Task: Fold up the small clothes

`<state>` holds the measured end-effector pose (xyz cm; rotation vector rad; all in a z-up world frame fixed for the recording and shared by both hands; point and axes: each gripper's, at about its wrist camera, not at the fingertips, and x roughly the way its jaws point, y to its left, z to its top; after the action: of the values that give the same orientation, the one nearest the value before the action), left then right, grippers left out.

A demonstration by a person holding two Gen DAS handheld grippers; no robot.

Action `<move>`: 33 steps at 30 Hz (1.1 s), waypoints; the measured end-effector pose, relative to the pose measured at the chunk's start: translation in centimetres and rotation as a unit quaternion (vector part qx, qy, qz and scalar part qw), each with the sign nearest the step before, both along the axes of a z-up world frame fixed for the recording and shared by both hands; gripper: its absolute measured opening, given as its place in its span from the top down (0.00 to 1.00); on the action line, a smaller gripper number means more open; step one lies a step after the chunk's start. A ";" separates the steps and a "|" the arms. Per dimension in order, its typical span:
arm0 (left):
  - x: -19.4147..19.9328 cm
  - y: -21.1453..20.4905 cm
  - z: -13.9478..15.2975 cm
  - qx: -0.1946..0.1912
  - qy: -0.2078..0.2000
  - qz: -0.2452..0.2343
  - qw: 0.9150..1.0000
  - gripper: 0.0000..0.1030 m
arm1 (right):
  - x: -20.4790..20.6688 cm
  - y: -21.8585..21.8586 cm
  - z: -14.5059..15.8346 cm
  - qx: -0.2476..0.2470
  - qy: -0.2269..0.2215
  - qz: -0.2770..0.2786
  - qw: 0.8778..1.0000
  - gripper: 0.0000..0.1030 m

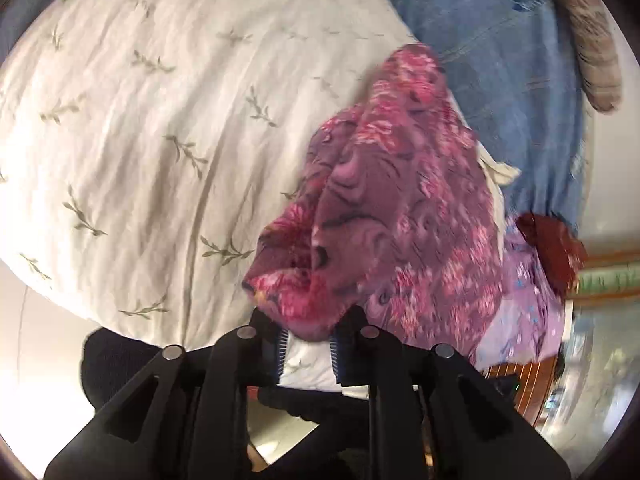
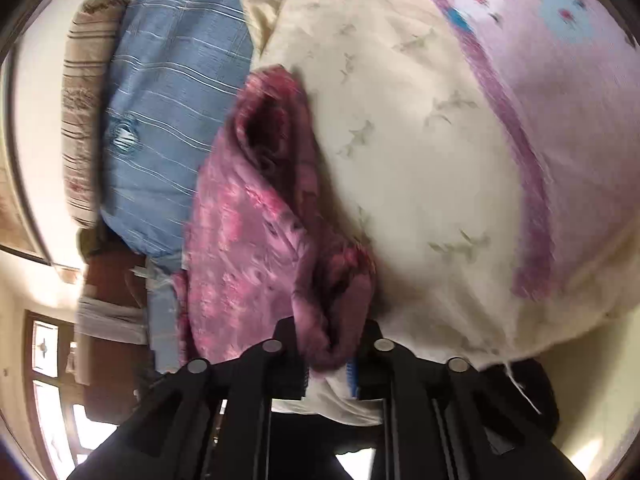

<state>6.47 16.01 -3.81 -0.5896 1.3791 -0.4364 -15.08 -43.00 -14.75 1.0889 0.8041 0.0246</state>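
Left wrist view shows the left gripper (image 1: 308, 340) nipped narrow on one edge of the floral garment (image 1: 384, 208), a pink and purple printed piece that rises bunched straight ahead of the fingers. In the right wrist view the right gripper (image 2: 328, 350) is likewise pinched narrow on another edge of the same floral garment (image 2: 256, 216), with cloth gathered between the pads and spilling ahead and to the left of them. No neat fold can be seen; the fabric hangs crumpled and doubled on itself, so the work looks to be at an early stage, with the piece picked up by two points and the laying flat, folding and setting aside all left to do.

Beyond the left gripper's fingers and to their left spreads a cream bedsheet (image 1: 140, 140) with a small leaf print, wrinkled but bare. Ahead and to the right lies a blue striped quilt (image 1: 500, 60), and past it a brown striped pillow (image 1: 592, 40). A lilac cloth with flower motifs (image 2: 560, 80) sits ahead and right of the right gripper, on the sheet. Low to the left of that gripper a window (image 2: 44, 364) lets in daylight. Both views are blurred, so finer detail is uncertain.
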 end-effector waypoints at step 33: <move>13.7 -10.5 2.7 0.297 -0.149 -0.078 0.940 0.91 | 19.3 1.9 8.1 -0.299 0.008 0.068 0.952 0.96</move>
<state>20.20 5.53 -1.13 0.0819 1.1864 -0.2031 4.24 -41.10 -6.65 0.4605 0.8268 -0.1076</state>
